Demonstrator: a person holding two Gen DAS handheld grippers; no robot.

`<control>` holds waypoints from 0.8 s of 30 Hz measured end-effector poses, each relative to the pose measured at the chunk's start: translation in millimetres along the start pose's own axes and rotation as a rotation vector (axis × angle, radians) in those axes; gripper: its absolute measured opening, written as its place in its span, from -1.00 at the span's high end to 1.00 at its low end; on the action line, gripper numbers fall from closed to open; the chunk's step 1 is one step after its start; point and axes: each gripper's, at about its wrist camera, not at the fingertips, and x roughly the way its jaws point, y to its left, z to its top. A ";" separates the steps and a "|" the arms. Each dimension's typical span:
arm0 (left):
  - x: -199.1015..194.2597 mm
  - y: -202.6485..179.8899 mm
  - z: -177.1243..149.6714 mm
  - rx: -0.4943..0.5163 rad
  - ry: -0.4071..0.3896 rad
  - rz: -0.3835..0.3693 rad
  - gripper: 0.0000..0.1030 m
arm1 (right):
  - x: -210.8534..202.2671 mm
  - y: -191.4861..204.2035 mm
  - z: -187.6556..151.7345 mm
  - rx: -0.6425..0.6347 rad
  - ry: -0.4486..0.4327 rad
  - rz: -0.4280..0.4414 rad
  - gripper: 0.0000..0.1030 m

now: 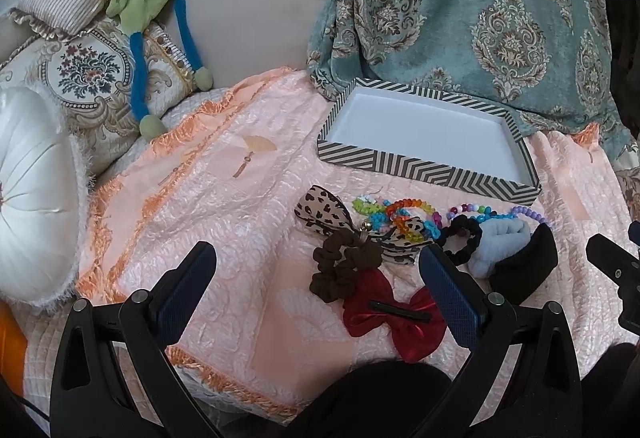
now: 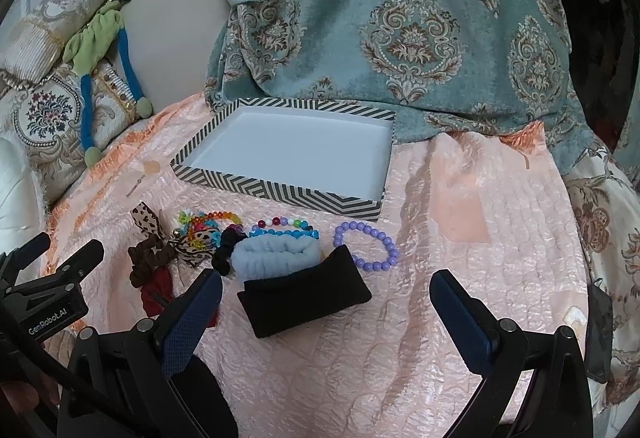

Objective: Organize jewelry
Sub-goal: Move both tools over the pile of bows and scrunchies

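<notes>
Two claws wide apart | purple bead bracelet (image 2: 366,248) round, flat beside black pouch (image 2: 304,294)

Both tools hang low with fingers spread wide and nothing between them, the left tool (image 1: 316,278) beside the right tool (image 2: 326,302), seemingly level, though the fisheye bends things.

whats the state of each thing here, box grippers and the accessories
box: open, nothing in it
left gripper: open, holding nothing
right gripper: open, holding nothing
purple bracelet: flat on the cover, outside the box
red bow: clip side up
black pouch: lying flat
</notes>
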 end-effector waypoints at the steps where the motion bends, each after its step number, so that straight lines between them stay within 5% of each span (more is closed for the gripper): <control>1: 0.3 0.2 0.0 -0.001 0.001 0.002 -0.98 | 0.2 0.1 -0.1 0.000 0.001 0.003 -0.99; 24: 4.8 2.7 0.1 -0.002 0.014 0.006 -0.98 | 2.5 -1.5 -2.3 -0.003 -0.009 0.028 -0.99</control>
